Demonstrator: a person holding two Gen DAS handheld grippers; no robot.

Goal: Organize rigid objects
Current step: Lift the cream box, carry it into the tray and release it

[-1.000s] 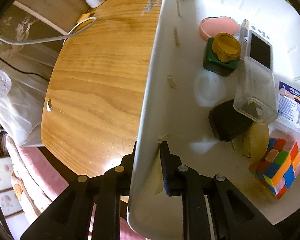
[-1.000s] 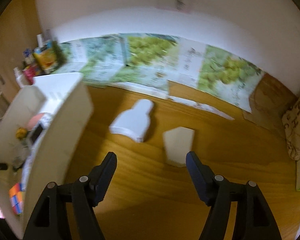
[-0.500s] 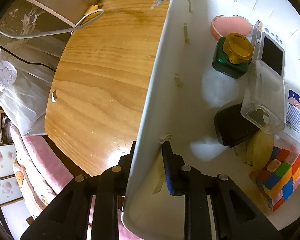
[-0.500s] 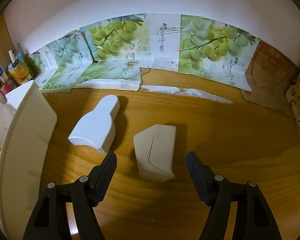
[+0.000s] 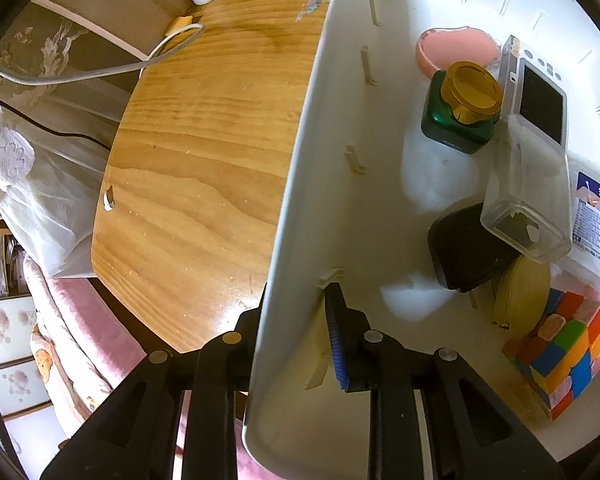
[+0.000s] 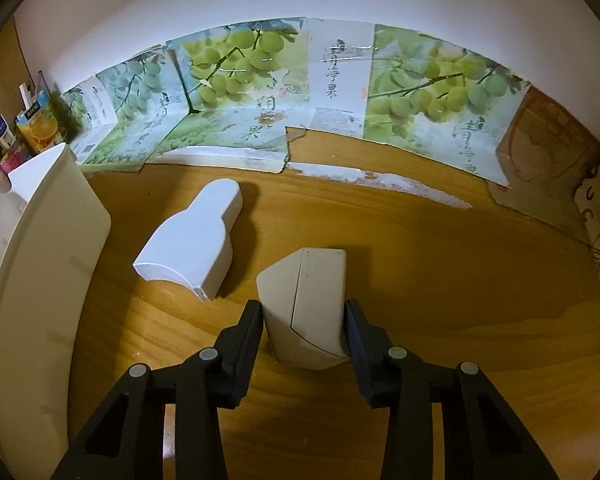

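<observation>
My left gripper (image 5: 296, 320) clamps the bin (image 5: 300, 184) wall; its outer finger is hidden. My right gripper (image 6: 304, 328) brackets the block (image 6: 306, 312), contact unclear.

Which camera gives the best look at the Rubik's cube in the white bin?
The left wrist view. It shows the Rubik's cube inside the white bin, near the lower right edge, while the left tongs clamp the bin's wall. The right wrist view shows only the bin's outer wall; the cube is hidden there.
</observation>
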